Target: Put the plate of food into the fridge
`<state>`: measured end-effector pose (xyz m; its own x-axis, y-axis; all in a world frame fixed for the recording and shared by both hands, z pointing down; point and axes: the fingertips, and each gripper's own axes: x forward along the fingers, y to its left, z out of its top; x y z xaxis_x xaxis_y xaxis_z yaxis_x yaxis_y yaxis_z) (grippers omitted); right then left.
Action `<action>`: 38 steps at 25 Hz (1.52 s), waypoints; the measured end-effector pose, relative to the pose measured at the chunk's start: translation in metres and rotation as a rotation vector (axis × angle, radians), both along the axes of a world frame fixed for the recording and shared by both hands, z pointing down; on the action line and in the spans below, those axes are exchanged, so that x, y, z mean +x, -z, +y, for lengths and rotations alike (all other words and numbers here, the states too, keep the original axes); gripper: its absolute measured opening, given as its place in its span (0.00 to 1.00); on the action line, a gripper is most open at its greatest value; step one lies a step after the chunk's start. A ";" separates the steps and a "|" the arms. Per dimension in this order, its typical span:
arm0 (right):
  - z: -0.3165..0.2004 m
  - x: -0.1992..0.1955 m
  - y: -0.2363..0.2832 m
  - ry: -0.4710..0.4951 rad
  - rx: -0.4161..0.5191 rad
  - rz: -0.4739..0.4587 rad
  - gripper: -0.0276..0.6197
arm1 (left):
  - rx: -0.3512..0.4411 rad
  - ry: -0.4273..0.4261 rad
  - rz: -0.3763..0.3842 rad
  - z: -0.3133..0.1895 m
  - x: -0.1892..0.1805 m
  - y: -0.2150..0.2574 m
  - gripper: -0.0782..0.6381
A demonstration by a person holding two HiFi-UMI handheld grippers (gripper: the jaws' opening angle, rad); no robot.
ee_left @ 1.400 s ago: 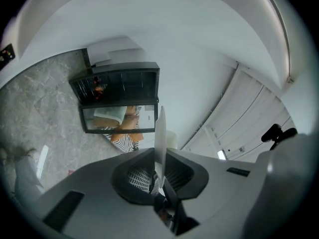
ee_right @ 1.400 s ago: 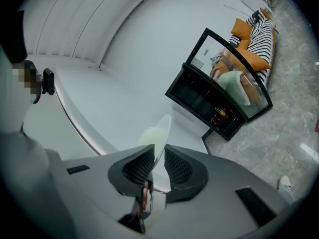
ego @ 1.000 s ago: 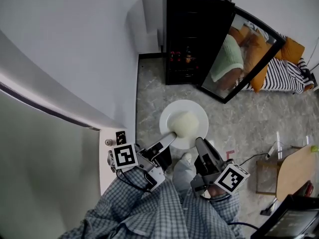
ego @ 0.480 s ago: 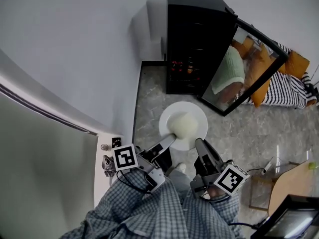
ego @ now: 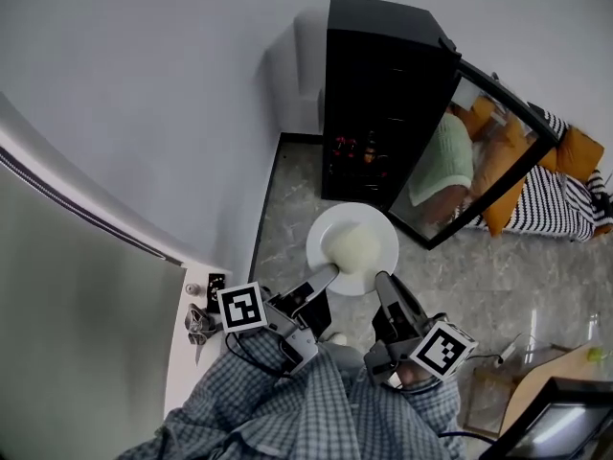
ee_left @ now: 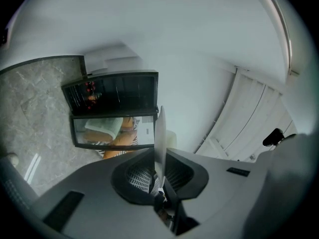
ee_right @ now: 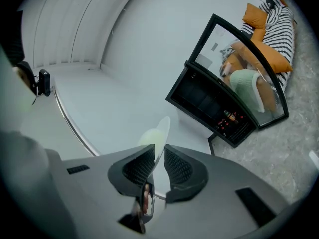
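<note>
White round plate (ego: 375, 220) hangs level over the grey marbled floor (ego: 287, 209), pinched from two sides, I'd say so the pale mound of food (ego: 354, 247) can't slide. Left gripper (ego: 329, 272) clamps the near-left rim, right gripper (ego: 382, 280) the near-right rim. Ahead, the black fridge (ego: 378, 84) waits, its glass door (ego: 484, 156) swung open.
</note>
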<state>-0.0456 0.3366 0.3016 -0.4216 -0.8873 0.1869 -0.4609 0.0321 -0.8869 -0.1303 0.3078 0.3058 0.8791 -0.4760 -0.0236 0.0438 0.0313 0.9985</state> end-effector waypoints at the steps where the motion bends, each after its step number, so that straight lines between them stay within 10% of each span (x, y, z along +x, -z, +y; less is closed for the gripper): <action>1: -0.004 0.010 0.002 0.005 -0.003 -0.009 0.15 | -0.003 0.007 -0.004 -0.004 0.010 0.003 0.17; 38: -0.074 0.108 -0.027 -0.092 -0.075 0.005 0.15 | -0.069 -0.081 -0.005 -0.082 0.110 -0.027 0.17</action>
<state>0.0627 0.2631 0.3285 -0.3376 -0.9057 0.2562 -0.4631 -0.0771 -0.8829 -0.0203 0.2256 0.3330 0.9148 -0.4038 0.0110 0.0334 0.1028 0.9941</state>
